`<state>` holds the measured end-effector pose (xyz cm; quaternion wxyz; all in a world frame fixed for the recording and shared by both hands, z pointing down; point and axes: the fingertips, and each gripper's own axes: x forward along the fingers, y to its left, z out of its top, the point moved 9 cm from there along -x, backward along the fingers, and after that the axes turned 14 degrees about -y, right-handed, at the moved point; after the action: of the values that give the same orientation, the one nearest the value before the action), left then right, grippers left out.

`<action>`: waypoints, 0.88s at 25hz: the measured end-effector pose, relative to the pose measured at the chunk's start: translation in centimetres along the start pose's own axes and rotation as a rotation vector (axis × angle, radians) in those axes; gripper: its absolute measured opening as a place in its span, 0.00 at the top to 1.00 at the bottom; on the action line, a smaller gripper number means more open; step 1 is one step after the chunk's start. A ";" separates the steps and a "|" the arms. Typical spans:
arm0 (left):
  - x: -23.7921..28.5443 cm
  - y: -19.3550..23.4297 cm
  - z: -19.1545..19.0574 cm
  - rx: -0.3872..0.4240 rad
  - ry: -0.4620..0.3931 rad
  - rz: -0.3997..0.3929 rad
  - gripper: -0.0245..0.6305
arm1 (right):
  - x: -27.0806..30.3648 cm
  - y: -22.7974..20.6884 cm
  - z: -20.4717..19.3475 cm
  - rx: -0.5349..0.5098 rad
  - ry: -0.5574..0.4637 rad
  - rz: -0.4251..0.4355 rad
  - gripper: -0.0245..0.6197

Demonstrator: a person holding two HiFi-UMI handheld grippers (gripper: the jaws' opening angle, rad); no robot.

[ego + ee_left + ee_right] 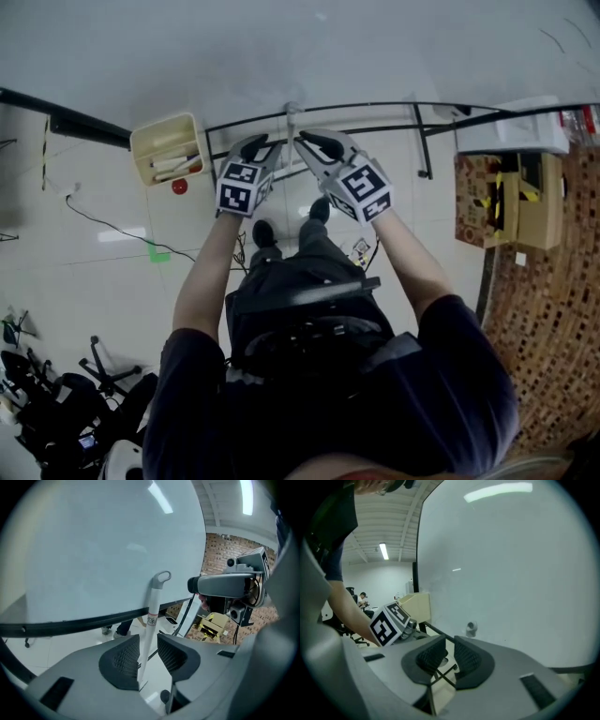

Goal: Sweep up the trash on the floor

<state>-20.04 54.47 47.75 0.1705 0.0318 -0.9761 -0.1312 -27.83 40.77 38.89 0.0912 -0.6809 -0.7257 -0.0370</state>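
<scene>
A white broom handle [151, 616] with a hang loop at its top stands upright against the pale wall. It runs down between the pads of my left gripper [148, 641], nearer the left pad, with a gap on the other side. In the head view the handle's top [293, 111] shows just beyond both grippers; the left gripper [255, 142] and right gripper [317, 143] are raised side by side before it. My right gripper [450, 641] has its jaws narrowly apart with only floor seen through them; the handle's loop [471, 629] is ahead of it, apart.
A yellow bin [167, 141] holding some items sits left by the wall, a red object [179, 186] below it. A black rail [375, 108] runs along the wall. Cardboard boxes [511, 197] stand at right, office chairs [56, 394] at lower left, and a cable [112, 225] crosses the floor.
</scene>
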 end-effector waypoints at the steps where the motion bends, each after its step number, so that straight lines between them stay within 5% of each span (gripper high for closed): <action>1: -0.2 0.0 0.6 0.011 -0.011 -0.003 0.78 | 0.0 0.1 0.4 -0.003 -0.007 -0.008 0.86; 18: -3.7 -5.3 10.6 0.138 -0.252 -0.276 0.81 | -5.3 2.3 5.8 -0.118 -0.104 -0.259 0.86; 20: -4.0 -6.3 12.0 0.148 -0.284 -0.320 0.95 | -6.2 2.1 6.3 -0.127 -0.117 -0.291 0.86; 22: -4.7 -7.7 13.0 0.145 -0.295 -0.370 0.95 | -7.4 2.4 6.3 -0.123 -0.115 -0.312 0.86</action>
<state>-19.96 50.71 32.42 -0.0034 0.2026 -0.9748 -0.0929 -25.55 34.82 31.17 0.0007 -0.5652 -0.8231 -0.0559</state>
